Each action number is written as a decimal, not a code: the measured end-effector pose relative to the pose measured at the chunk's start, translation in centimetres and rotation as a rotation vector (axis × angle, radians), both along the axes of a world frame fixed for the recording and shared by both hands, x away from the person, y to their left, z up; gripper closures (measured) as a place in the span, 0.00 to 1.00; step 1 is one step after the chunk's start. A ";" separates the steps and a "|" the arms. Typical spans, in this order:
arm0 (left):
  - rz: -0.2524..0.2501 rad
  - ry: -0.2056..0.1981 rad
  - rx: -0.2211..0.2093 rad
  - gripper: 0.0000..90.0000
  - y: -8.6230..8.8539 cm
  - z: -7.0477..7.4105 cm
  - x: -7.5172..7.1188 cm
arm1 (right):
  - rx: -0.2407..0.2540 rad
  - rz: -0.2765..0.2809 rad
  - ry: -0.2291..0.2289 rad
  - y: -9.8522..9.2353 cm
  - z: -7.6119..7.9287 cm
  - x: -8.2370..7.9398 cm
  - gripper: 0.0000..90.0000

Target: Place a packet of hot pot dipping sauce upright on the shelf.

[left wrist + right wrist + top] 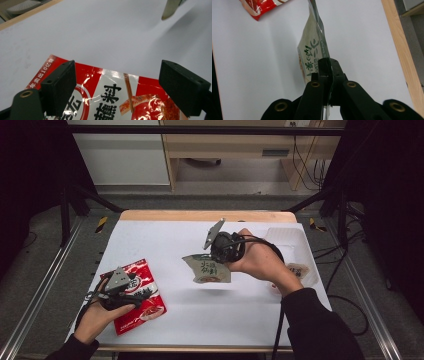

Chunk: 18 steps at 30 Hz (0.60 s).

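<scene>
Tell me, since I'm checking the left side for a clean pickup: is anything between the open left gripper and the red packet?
Nothing visible. The left gripper hangs open right over the red packet, with only bare white table around it.

High view soft and low-res, white worktop (200, 315) bright from overhead light, left and right margins nearly black. Soft shadow on the sheet under the pale sachet (209, 269), fainter shadows by the red packet (145, 305). Left gripper view: white sheet blown out near the far right, glare streaks on the red packet (112, 100) film, near tongs (125, 87) slightly blurred, far edge out of focus. Right gripper view: even light, broad soft shadow left of the pale sachet (312, 55), tongs (325, 75) dark with little detail, wooden edge softly blurred
</scene>
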<state>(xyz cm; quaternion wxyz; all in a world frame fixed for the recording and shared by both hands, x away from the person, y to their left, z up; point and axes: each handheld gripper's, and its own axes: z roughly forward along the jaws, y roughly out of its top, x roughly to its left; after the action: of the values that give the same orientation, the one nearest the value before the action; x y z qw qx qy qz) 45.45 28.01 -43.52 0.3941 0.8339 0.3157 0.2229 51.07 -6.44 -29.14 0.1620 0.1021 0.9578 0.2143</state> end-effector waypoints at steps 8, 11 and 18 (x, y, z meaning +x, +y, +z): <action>0.022 0.001 0.000 0.12 0.0 -0.7 0.3 | 0.028 -0.052 -0.012 -2.2 1.5 1.2 1.00; 0.031 -0.002 0.001 0.12 0.2 -0.8 0.4 | 0.034 -0.060 -0.020 -2.9 2.1 1.4 1.00; 0.044 -0.002 0.005 0.12 0.5 -1.0 0.1 | 0.053 -0.080 -0.069 -4.7 3.6 2.0 1.00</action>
<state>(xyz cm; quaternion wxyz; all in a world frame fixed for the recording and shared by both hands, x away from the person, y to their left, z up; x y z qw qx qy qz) 45.52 28.52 -44.53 0.3872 0.8275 0.3330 0.2334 53.03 -11.12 -25.50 0.2009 0.1373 0.9408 0.2361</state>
